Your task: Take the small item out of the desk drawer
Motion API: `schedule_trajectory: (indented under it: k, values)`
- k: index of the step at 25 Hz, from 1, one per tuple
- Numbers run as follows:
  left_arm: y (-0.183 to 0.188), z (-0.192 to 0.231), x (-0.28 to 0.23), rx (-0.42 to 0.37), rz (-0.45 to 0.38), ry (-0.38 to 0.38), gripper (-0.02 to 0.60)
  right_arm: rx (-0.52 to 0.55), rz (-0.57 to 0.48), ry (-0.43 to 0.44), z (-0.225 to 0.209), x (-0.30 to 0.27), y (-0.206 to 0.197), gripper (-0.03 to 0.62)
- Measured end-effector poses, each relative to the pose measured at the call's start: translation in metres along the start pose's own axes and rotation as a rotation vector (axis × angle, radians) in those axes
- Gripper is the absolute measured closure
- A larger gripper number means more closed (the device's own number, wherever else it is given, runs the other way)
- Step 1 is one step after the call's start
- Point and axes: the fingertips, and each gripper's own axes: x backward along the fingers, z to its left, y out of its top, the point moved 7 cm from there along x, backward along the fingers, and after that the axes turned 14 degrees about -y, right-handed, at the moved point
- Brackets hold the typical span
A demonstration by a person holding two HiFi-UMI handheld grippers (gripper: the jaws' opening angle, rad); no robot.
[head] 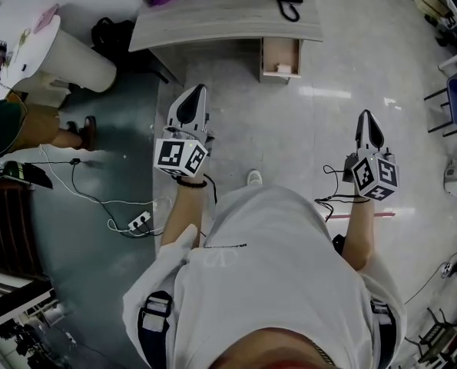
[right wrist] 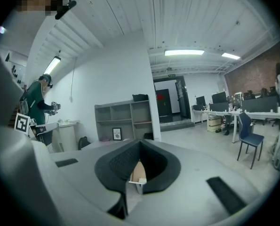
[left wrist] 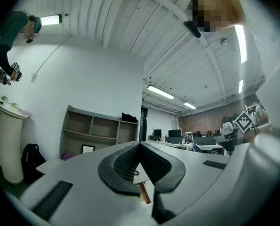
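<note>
one small white item (head: 283, 68) lies in the open wooden drawer (head: 268, 52) of the far desk (head: 213, 18); left gripper (head: 197, 91) and right gripper (head: 365, 117) are both closed, empty.

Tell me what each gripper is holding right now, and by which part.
Nothing. The left gripper and right gripper are both shut and empty; the open drawer stands ahead, apart from both.

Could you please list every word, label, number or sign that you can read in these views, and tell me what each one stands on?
No text can be read in any view.
Green sign over the doorway: too small to read.
Framed picture in the shelf unit: too small to read.
Left marker cube and right marker cube: black-and-white square patterns only, no letters or numbers.
</note>
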Motion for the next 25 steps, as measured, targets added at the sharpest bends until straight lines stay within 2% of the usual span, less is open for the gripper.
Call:
schedule_trajectory:
  k: [4, 8, 13, 20, 25]
  values:
    - [-0.005, 0.020, -0.006, -0.006, 0.021, -0.036, 0.583, -0.009, 0.014, -0.021, 0.016, -0.016, -0.005, 0.592]
    - [-0.012, 0.038, -0.009, 0.017, 0.032, -0.036, 0.583, -0.013, 0.033, -0.017, 0.032, -0.027, -0.009, 0.592]
    - [-0.023, 0.048, -0.024, 0.029, 0.057, -0.048, 0.583, -0.019, 0.045, -0.030, 0.029, -0.041, -0.010, 0.592]
    - [-0.042, 0.052, -0.080, 0.045, 0.087, -0.058, 0.583, -0.029, 0.094, -0.022, 0.009, -0.091, -0.021, 0.592]
    - [-0.049, 0.062, -0.133, 0.046, 0.111, -0.068, 0.583, -0.035, 0.124, 0.051, 0.007, -0.155, -0.015, 0.592]
